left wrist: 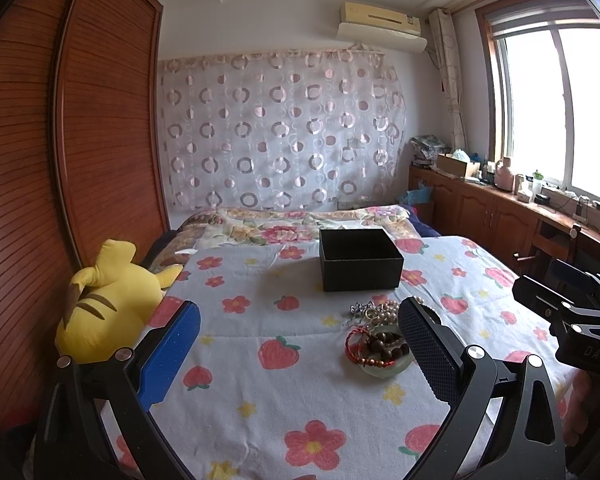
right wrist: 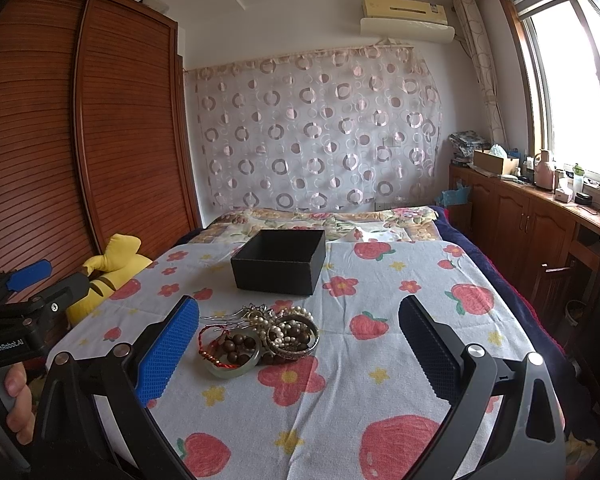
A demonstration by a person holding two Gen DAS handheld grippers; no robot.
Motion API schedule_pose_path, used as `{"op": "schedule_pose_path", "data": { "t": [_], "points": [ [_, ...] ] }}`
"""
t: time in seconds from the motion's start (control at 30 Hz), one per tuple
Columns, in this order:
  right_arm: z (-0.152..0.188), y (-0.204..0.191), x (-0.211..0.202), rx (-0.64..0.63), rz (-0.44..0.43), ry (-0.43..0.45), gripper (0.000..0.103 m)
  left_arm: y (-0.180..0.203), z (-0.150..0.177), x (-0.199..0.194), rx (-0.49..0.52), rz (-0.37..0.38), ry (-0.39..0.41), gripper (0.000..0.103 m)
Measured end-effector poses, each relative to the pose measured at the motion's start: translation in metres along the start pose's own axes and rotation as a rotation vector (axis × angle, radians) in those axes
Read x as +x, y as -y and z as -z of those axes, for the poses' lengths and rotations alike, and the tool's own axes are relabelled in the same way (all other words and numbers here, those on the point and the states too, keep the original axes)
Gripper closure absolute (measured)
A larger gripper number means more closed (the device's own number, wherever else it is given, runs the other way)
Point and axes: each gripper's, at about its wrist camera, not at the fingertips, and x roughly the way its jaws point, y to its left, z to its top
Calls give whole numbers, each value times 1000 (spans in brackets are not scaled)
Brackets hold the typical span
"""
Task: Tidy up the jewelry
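Observation:
A pile of jewelry point(right wrist: 260, 338) lies on the flowered bedspread: a pale green bangle point(right wrist: 236, 366), a silver bangle point(right wrist: 294, 338), brown wooden beads, pearls, a red cord bracelet and a silver hairpin. It also shows in the left wrist view point(left wrist: 376, 336), partly behind the right finger. An open, empty black box point(right wrist: 278, 262) stands behind it, also in the left wrist view point(left wrist: 360, 260). My left gripper point(left wrist: 300, 348) is open, left of the pile. My right gripper point(right wrist: 300, 348) is open, just short of the pile, which lies near its left finger.
A yellow plush toy point(left wrist: 108, 300) lies at the bed's left edge by the wooden wardrobe point(left wrist: 60, 140). A folded floral quilt point(left wrist: 292, 228) lies behind the box. Wooden cabinets point(right wrist: 532, 224) with clutter run along the right under the window.

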Motion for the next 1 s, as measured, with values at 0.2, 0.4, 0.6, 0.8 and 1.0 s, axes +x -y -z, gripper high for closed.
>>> {"op": "schedule_pose_path", "data": {
  "t": [0.2, 0.4, 0.6, 0.8, 1.0],
  "points": [
    [0, 0, -1, -1, -1, -1, 2, 4, 7, 3, 1, -2, 0, 7],
    [2, 0, 0, 1, -1, -2, 2, 4, 7, 2, 2, -1, 1, 7],
    [-3, 0, -2, -9, -5, -6, 2, 2, 4, 1, -1, 5, -17, 7],
    [7, 13, -1, -25, -12, -24, 2, -1, 10, 13, -3, 34, -64, 7],
    [22, 24, 17, -60, -40, -76, 5, -4, 24, 38, -15, 87, -127, 7]
  ]
}}
